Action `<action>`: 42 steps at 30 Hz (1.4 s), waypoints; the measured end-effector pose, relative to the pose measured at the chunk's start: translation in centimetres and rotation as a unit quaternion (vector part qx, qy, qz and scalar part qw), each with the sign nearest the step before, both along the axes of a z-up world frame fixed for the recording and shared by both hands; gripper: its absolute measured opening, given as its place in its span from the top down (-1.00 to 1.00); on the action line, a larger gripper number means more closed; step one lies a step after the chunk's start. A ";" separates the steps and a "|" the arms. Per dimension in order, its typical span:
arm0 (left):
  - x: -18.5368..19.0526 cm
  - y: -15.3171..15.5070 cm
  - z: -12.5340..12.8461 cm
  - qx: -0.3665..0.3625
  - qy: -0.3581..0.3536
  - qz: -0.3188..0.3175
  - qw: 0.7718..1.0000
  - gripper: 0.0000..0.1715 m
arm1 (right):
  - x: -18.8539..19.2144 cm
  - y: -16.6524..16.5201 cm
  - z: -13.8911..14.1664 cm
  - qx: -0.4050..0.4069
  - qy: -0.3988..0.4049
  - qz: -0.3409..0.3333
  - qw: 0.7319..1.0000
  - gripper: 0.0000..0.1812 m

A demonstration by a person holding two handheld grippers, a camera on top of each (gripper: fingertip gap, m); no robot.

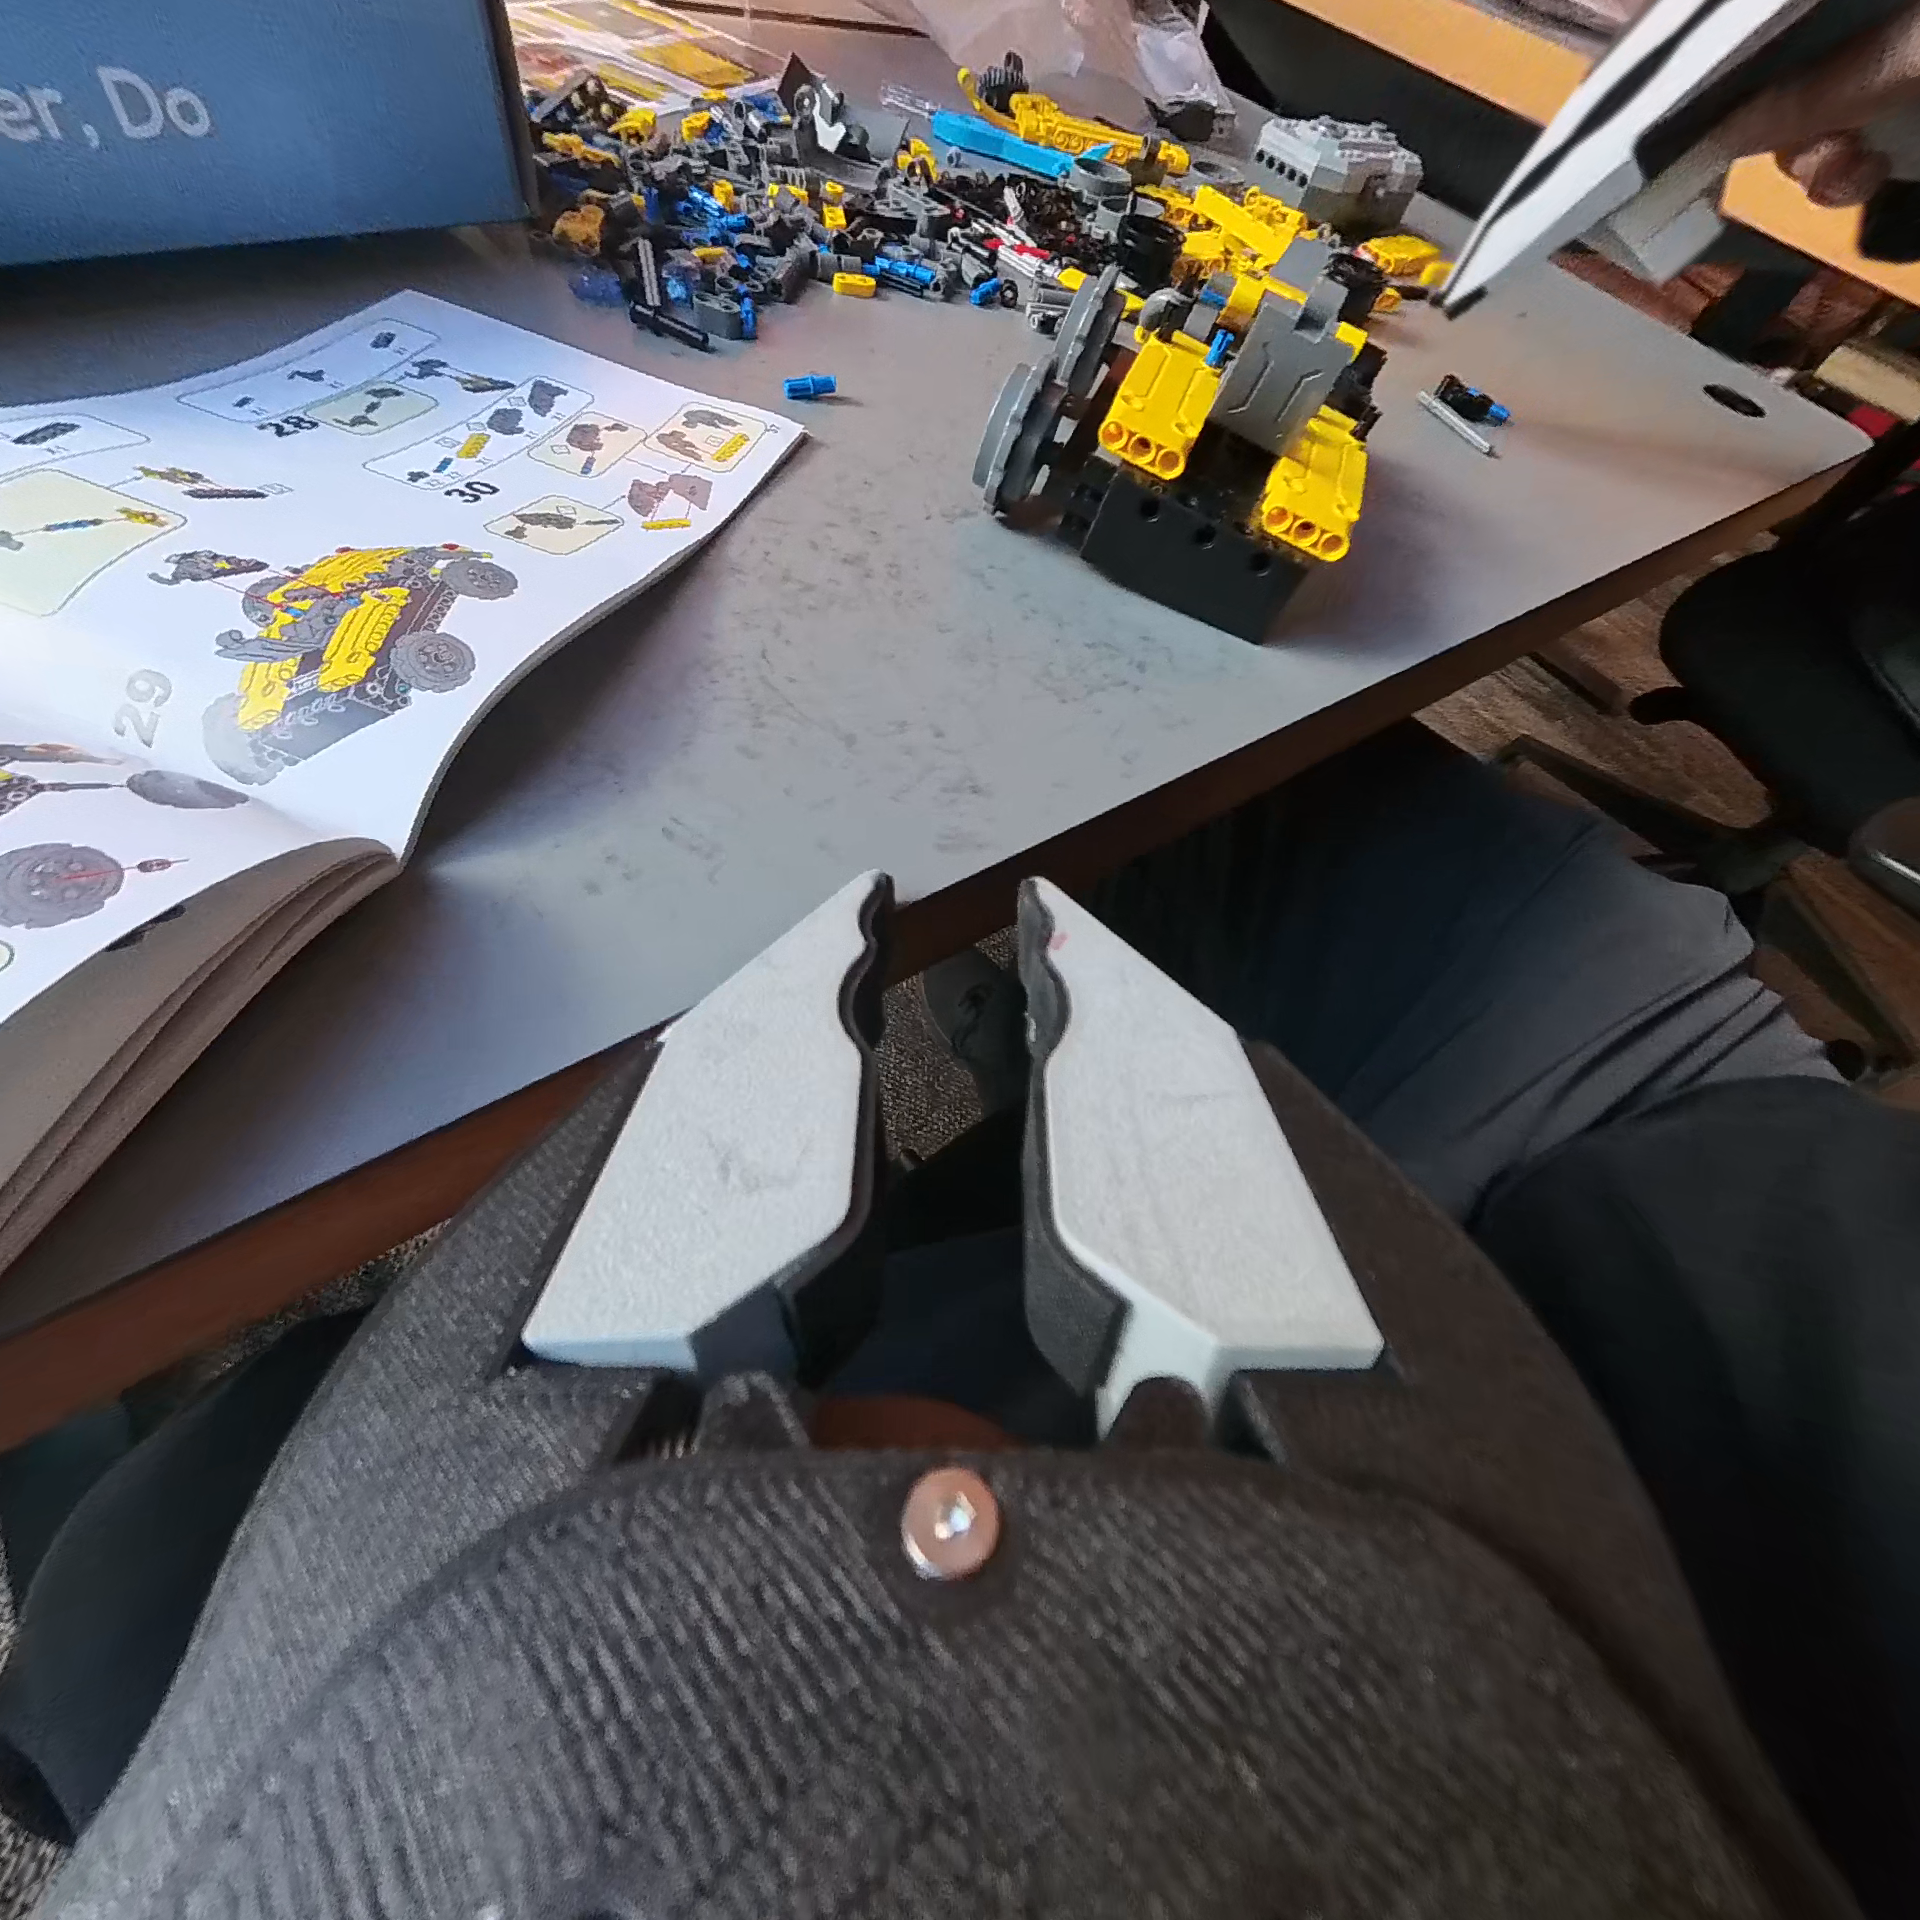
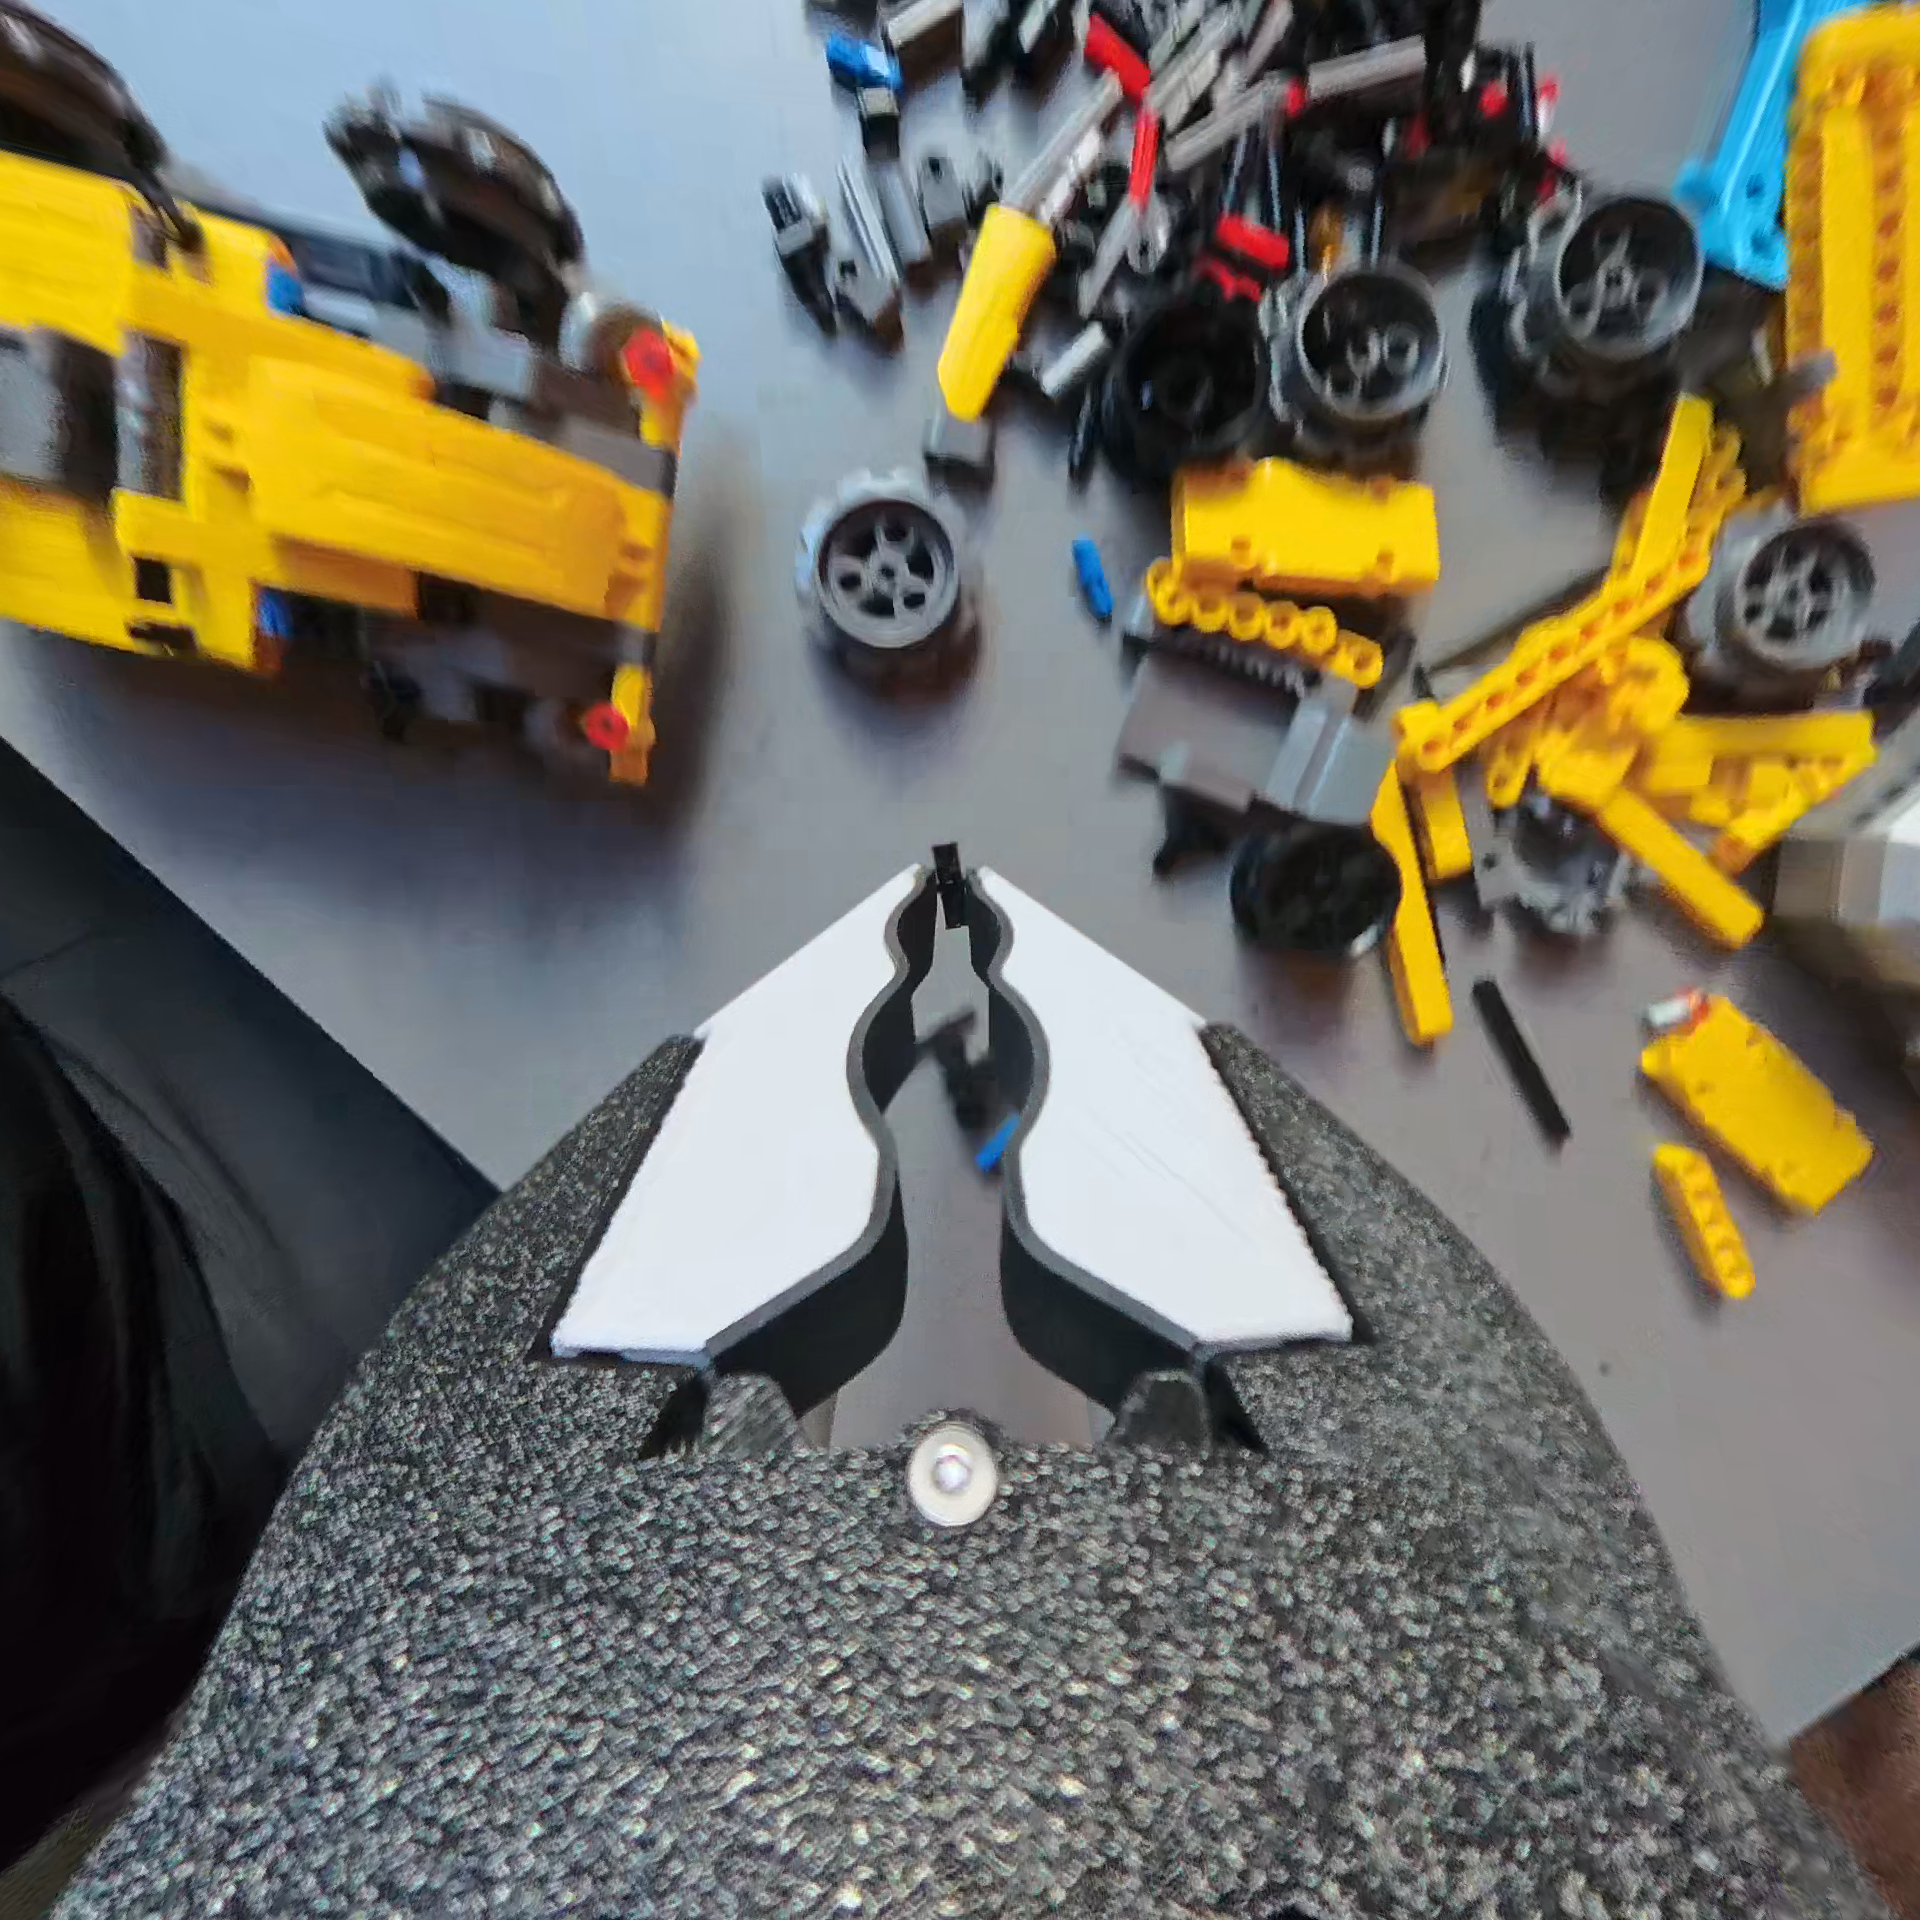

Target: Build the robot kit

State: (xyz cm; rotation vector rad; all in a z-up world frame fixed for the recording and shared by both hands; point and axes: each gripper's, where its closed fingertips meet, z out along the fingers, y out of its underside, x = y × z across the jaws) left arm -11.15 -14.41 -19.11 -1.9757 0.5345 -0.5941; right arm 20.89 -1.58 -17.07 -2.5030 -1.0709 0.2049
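Observation:
My right gripper [image 2: 948,883] is shut on a small black pin [image 2: 945,864] pinched at its tips and held above the grey table [image 2: 727,935]. It also shows in the left wrist view [image 1: 1455,296], raised at the far right. A partly built yellow and black vehicle [image 2: 312,488] lies to its left and also shows in the left wrist view [image 1: 1205,436]. A loose grey wheel [image 2: 883,571] lies ahead. My left gripper [image 1: 956,904] is open and empty, low at the table's near edge [image 1: 1143,821], above a person's lap.
An open instruction booklet [image 1: 364,571] lies at the left. A pile of yellow, black, grey and blue parts [image 1: 883,208] covers the far side, with wheels and yellow beams [image 2: 1507,675]. A blue box [image 1: 249,114] stands far left. A black chair [image 1: 1787,675] is to the right. The left gripper's tips are roughly 35 centimeters from the right gripper's. To the loose grey wheel [image 2: 883,571]: right tips about 7 centimeters, left tips about 30 centimeters.

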 end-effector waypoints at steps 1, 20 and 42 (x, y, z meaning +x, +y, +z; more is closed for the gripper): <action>0.1 0.0 0.0 0.001 0.002 -0.001 1.000 0.76 | 0.9 -0.5 -0.2 0.001 -0.008 -0.009 1.000 0.94; 0.3 -0.3 0.2 0.008 0.010 -0.004 1.000 0.76 | 2.1 -3.4 -0.9 0.040 0.007 -0.017 0.999 0.89; -0.3 -0.4 0.4 -0.003 -0.013 -0.006 1.000 0.76 | -6.7 8.4 -2.0 0.175 -0.026 0.051 0.983 0.73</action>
